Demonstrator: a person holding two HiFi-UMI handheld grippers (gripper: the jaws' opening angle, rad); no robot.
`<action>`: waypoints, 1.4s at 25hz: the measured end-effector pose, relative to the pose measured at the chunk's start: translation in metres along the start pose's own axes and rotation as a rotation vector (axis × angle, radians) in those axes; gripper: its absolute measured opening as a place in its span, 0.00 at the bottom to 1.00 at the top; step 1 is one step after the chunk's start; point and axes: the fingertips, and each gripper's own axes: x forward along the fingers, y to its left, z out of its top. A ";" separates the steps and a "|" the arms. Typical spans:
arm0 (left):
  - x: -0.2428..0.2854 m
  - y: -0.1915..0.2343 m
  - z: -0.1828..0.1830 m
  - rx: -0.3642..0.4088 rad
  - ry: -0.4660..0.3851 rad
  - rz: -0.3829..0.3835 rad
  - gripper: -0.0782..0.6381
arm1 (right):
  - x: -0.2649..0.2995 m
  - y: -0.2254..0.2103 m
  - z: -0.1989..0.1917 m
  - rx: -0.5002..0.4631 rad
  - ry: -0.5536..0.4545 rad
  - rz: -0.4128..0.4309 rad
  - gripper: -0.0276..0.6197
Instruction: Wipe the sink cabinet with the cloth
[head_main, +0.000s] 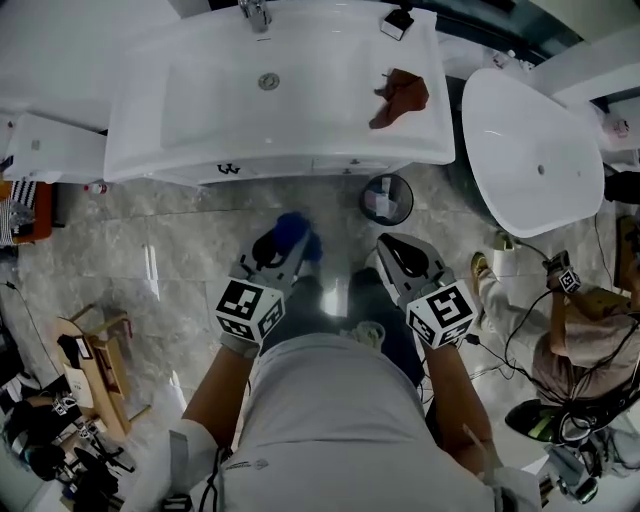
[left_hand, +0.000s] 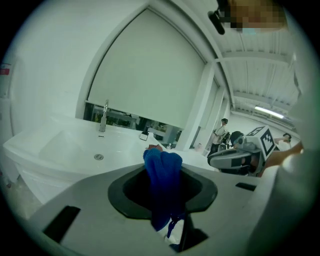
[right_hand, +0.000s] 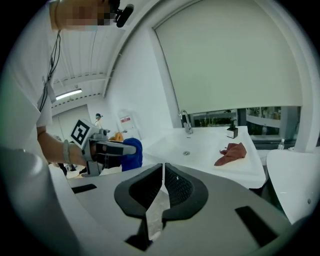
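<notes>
Cloth (left_hand: 162, 175), blue, pinched in left gripper (head_main: 278, 250) fingers, right gripper (right_hand: 162, 190) fingers together, empty, cabinet (head_main: 290, 171) largely hidden under sink (head_main: 200, 110).

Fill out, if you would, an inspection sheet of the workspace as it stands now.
Surface: sink cabinet, white top, no stain seen.
Job's things: blue cloth held in the left tongs, off the cabinet.
Clutter: brown cloth crumpled on the cabinet's right side; small black item at its back right corner.
Tongs: left tongs shut on the blue cloth; right tongs shut, empty.
Cables: black cables on the floor at right.
Surroundings: round bin on the floor before the cabinet; white tub at right.
</notes>
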 end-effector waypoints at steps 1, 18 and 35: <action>0.004 -0.001 -0.002 -0.009 -0.001 0.023 0.25 | 0.001 -0.006 -0.004 0.001 0.007 0.020 0.09; 0.130 0.057 -0.103 -0.122 -0.097 0.297 0.26 | 0.090 -0.122 -0.131 0.005 0.142 0.166 0.09; 0.250 0.157 -0.210 -0.094 -0.130 0.352 0.26 | 0.181 -0.167 -0.266 0.040 0.208 0.090 0.09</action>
